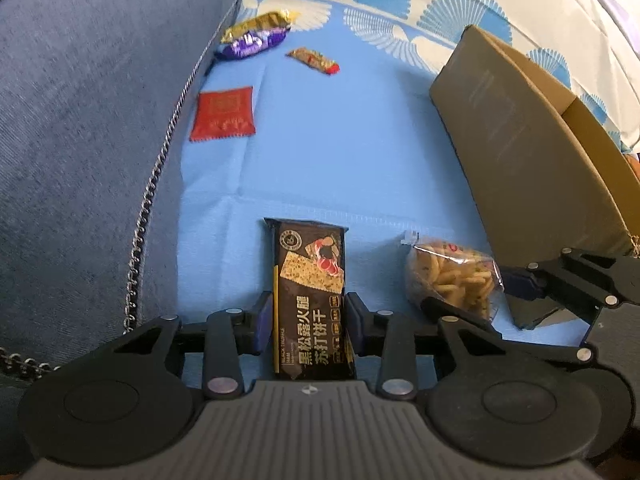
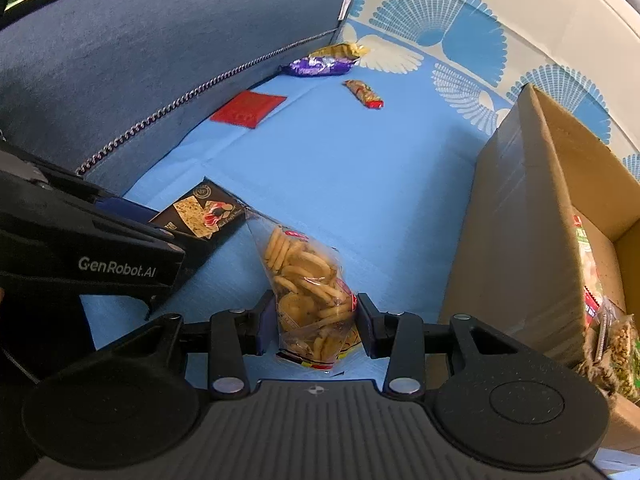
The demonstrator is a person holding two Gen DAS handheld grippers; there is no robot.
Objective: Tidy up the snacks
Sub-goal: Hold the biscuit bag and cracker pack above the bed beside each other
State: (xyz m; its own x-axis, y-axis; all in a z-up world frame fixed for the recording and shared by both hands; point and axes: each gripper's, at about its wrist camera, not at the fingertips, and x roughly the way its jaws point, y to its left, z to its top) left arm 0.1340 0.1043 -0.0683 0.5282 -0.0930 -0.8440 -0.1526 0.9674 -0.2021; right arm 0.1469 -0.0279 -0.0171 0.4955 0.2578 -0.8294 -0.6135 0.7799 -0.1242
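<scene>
Left claw [image 1: 308, 320] pinches a dark rectangular cracker packet [image 1: 310, 300] lying on the blue cloth [image 1: 340, 152]. Right claw [image 2: 316, 320] pinches a clear bag of small biscuits [image 2: 310, 292] beside the open cardboard box [image 2: 520, 240]. Farther off lie a red sachet [image 1: 223, 114] and a purple wrapped sweet [image 1: 250, 44].

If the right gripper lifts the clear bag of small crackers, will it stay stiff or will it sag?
The clear cracker bag is thin film around loose pieces, so it will probably sag and shift. The right gripper pinches its middle, so hard squeezing may crack some crackers. It looks light.
</scene>
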